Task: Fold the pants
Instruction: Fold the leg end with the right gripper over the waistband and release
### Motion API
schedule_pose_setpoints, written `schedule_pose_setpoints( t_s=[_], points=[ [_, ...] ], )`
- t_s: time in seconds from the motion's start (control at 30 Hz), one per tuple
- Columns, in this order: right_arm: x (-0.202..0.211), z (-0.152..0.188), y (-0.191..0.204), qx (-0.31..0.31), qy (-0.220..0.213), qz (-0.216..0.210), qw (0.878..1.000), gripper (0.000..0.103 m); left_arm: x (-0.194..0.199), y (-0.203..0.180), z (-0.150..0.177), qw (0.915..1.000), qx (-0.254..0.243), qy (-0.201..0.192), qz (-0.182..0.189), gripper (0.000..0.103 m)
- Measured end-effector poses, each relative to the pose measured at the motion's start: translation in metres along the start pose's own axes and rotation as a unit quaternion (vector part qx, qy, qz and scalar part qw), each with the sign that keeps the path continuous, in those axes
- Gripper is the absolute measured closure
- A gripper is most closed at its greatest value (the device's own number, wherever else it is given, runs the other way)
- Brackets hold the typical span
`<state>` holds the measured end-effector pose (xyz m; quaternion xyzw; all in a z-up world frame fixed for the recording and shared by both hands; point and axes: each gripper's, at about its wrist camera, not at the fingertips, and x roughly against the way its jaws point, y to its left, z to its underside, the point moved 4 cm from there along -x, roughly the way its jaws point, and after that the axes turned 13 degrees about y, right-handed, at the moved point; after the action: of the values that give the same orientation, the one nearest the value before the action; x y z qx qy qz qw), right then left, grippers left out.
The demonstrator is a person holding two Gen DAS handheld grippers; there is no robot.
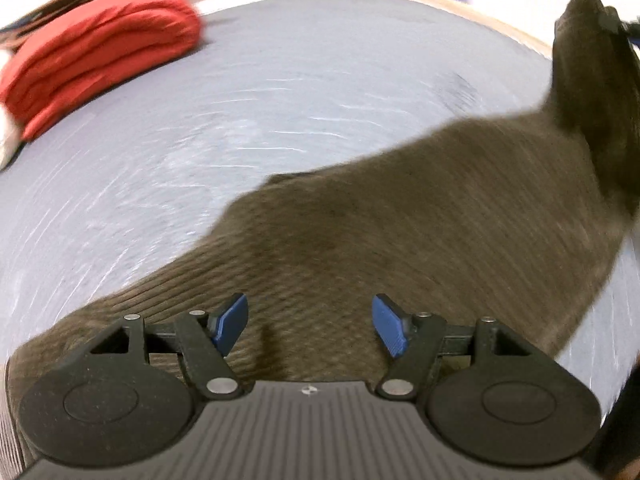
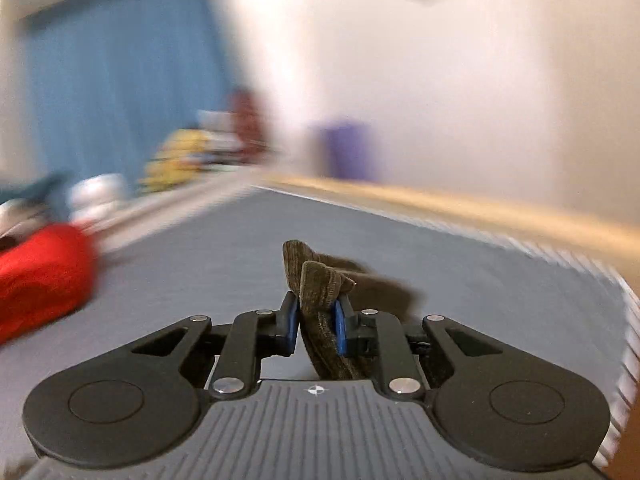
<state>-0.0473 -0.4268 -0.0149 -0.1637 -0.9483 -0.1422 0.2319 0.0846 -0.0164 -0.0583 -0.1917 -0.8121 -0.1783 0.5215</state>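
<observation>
My right gripper (image 2: pixel 316 326) clamps the brown pants (image 2: pixel 320 292); my left gripper (image 1: pixel 310 326) gapes at six o'clock over them.

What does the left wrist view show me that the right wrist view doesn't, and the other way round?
Only the left wrist view: the brown pants spread across the grey surface, one end lifted at the far right, and the left gripper with its fingers open above the fabric, gripping nothing.

Only the right wrist view: the right gripper shut on a bunched fold of the pants, plus a blue curtain and white wall behind, all blurred.

Both: the pants, the grey surface, and the folded red garment at the left.
</observation>
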Motion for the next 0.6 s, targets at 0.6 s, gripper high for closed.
schedule_pose_setpoints(
  t_s=[0.6],
  points=[
    [0.073, 0.205, 0.250, 0.566, 0.198, -0.353, 0.718, 0.052, 0.019, 0.068, 0.005, 0.9829, 0.174, -0.003, 0.061, 0.040]
  ],
)
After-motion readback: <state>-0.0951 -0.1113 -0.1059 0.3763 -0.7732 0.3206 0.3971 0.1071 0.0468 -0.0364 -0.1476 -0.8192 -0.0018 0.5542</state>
